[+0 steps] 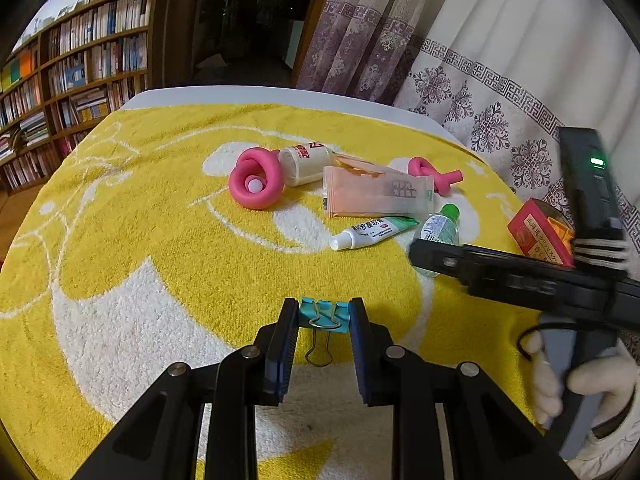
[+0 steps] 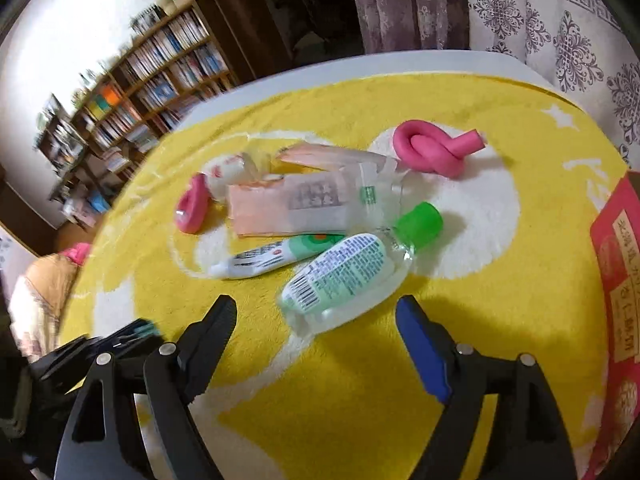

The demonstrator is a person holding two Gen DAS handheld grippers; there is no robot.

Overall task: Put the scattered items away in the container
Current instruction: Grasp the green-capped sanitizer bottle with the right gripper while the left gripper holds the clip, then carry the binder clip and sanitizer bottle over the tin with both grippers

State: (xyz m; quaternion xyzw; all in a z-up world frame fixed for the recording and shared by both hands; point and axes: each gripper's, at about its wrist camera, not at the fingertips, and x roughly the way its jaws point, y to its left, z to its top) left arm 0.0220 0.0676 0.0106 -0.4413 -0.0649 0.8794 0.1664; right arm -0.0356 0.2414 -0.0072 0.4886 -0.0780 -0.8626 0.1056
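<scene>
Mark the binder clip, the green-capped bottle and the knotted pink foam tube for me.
binder clip (image 1: pixel 323 314): left wrist view, on its blue body between the tongs.
green-capped bottle (image 2: pixel 344 276): right wrist view, on its printed label.
knotted pink foam tube (image 2: pixel 430 150): right wrist view, on the knot.

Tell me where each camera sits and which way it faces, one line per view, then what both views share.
Left wrist: sits on the left tool, looking down and forward over the yellow towel; its fingers clamp a blue binder clip, and the right tool with a gloved hand shows at right.
Right wrist: sits on the right tool, tilted down at a green-capped bottle; its open fingers show.
Shared: the towel, bottle, white tube, pink knot, red box.
</scene>
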